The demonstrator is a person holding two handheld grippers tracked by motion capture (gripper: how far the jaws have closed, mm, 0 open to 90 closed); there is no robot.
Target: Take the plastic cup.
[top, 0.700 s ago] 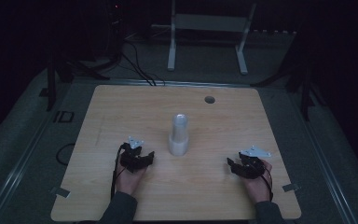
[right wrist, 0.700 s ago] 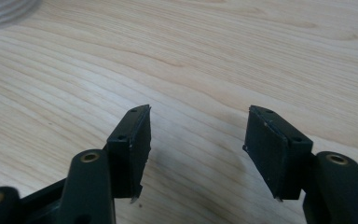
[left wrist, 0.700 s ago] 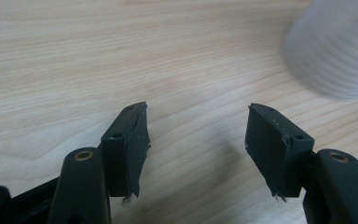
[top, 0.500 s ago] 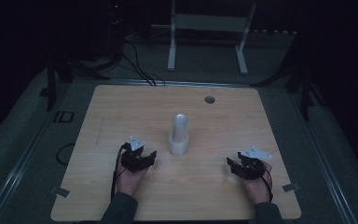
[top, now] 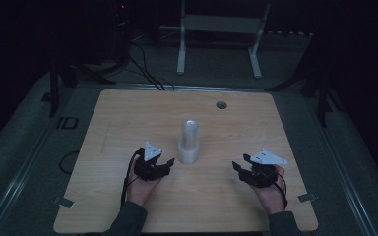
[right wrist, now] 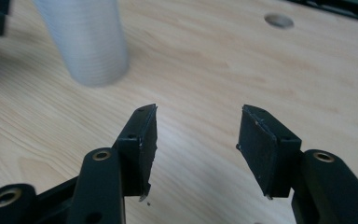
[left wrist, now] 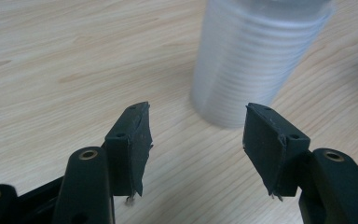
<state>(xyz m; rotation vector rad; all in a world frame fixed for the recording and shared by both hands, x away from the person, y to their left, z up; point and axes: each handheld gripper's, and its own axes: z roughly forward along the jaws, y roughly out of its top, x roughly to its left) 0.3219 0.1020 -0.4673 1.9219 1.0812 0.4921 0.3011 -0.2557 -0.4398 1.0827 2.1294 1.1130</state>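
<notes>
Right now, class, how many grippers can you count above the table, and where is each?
2. The left gripper sits just left of the white cup stack, jaws apart and empty. The right gripper hovers further off on its right, also empty.

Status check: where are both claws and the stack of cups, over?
Left claw and right claw both empty, jaws apart. White ribbed stack of plastic cups upright mid-table, untouched, just ahead of the left claw. Light wooden table, nothing in the way.
</notes>
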